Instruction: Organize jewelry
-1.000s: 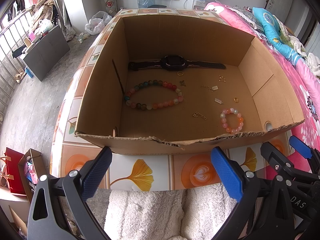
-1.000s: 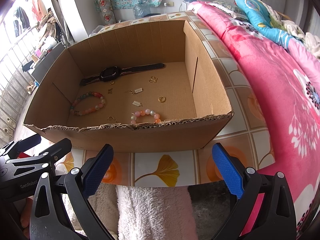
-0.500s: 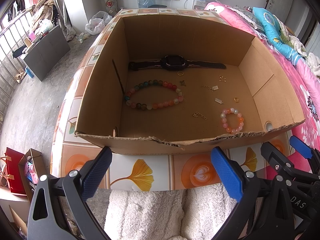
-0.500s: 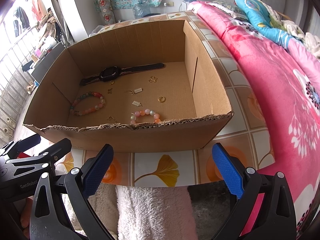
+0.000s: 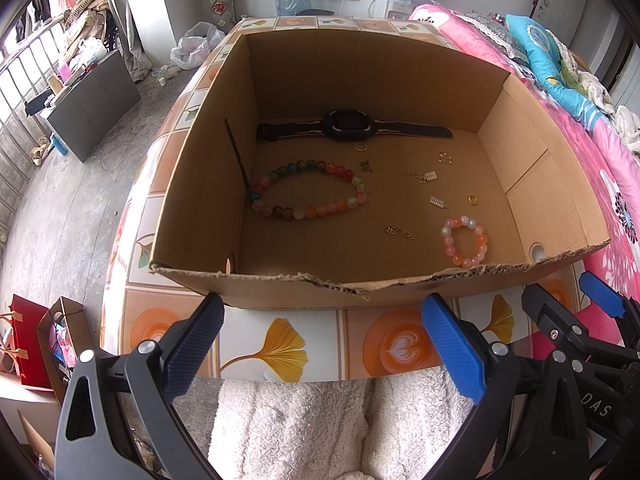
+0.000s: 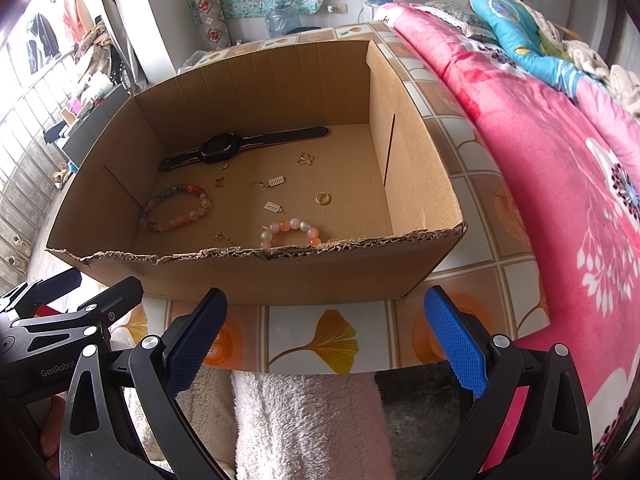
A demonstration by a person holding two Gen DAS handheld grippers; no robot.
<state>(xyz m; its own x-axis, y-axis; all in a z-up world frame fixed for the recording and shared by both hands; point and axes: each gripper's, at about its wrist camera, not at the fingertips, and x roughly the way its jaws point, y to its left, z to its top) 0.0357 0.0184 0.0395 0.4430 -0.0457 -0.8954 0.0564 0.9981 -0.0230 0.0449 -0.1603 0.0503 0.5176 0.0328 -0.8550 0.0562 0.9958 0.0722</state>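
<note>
Jewelry sits loose on the floor of an open cardboard box (image 5: 400, 80), centre of both frames. Count inside:
- 1 black watch (image 5: 352, 126) laid flat along the far wall, strap stretched out.
- 2 bead bracelets: large multicolour bracelet (image 5: 308, 194) left of centre, small pink-orange bracelet (image 5: 464, 242) lower right of box floor, close to the near wall. In the right wrist view the small one (image 6: 290, 230) is half hidden behind the torn near edge.
- 2 plain gold rings: gold ring near watch (image 5: 360, 146) just below the watch face, gold ring at right (image 5: 473, 199) above the small bracelet.
- 6 small gold/silver bits spread mid-floor, none touching: dark charm (image 5: 365, 167), looped gold piece (image 5: 444, 158), chain with tag (image 5: 422, 176), silver tag (image 5: 438, 202), short gold chain (image 5: 399, 232). That's five I can separate; too small to type further.

Box rests on a tabletop (image 5: 280, 344) with an orange ginkgo-leaf tile print. Pink floral bed (image 6: 560, 160) along right side of frame.

Left tool (image 5: 320, 344): spread wide, empty, bottom of frame, short of the box's near wall. Right tool (image 6: 326, 336): same, wide and empty, also outside the box. Each tool's tip shows at the edge of the other's view. White fluffy fabric (image 5: 320, 420) under both.
</note>
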